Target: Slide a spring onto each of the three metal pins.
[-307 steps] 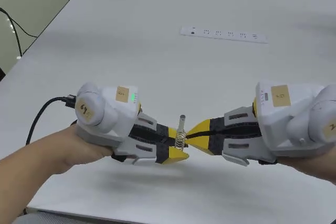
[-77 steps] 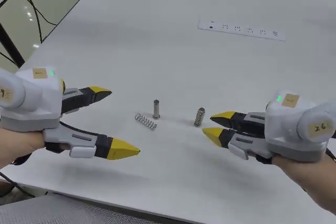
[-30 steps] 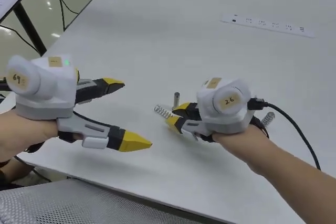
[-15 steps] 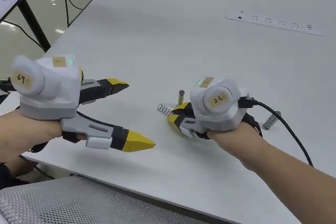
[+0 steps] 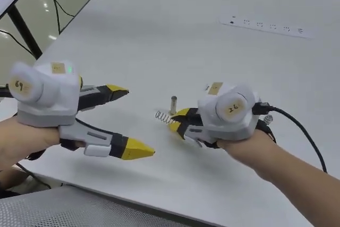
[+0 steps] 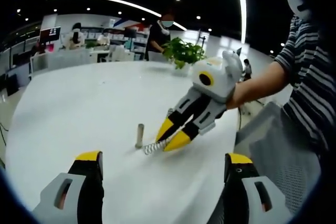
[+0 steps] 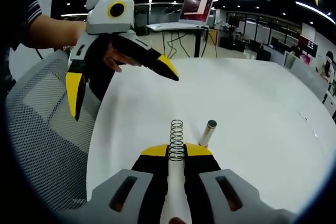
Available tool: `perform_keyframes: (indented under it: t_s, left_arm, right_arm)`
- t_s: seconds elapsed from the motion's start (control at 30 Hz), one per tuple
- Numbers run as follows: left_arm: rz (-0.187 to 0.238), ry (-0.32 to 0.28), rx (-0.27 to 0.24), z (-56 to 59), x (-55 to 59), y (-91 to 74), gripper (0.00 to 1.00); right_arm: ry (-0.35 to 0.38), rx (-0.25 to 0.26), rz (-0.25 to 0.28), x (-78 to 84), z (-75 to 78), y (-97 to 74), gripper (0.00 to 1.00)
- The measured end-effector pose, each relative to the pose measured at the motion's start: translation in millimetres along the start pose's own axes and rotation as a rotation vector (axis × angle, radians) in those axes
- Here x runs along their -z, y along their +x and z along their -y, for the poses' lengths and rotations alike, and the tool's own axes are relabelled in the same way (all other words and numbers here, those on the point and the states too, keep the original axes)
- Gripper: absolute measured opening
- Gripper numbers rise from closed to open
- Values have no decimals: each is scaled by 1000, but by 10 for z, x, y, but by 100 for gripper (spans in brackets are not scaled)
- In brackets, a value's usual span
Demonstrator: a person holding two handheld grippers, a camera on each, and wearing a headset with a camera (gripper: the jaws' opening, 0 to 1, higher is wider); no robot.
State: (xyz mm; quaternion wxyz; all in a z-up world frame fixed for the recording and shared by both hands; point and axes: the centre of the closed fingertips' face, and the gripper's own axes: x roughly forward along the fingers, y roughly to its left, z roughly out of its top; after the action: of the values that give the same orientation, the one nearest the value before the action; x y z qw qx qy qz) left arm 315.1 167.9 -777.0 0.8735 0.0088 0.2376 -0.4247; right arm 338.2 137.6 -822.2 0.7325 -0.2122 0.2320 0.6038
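Observation:
A bare metal pin (image 5: 173,103) stands upright on the white table (image 5: 159,35). Just in front of it my right gripper (image 5: 178,121) is shut on one end of a loose spring (image 5: 162,116), which sticks out toward the left, low over the table. In the right gripper view the spring (image 7: 177,132) runs straight out from the shut jaws, with the pin (image 7: 208,132) just to its right. My left gripper (image 5: 133,122) hovers wide open at the left, holding nothing. In the left gripper view the spring (image 6: 151,147) and the pin (image 6: 139,135) lie ahead between its jaws.
A white power strip (image 5: 265,26) lies far back on the table. A spring end (image 5: 268,119) peeks out behind the right gripper's cable (image 5: 297,128). A mesh chair (image 5: 58,206) sits below the table's near edge. A laptop stand (image 5: 18,19) is at the far left.
The right gripper has crossed from the right side to the loose spring beside the bare pin and shut on its end. The left gripper has stayed open at the left.

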Motion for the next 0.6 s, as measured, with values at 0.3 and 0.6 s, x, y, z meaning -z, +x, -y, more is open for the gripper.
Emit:
perform_keyframes:
  t_s: [0.3, 0.6]
  left_arm:
    - [-11, 9, 58, 159, -21, 96, 89]
    - [-22, 8, 106, 271, -19, 184, 83]
  right_arm:
    - [-36, 7, 7, 71, 20, -394, 7]
    - [-92, -11, -19, 246, -20, -595, 7]
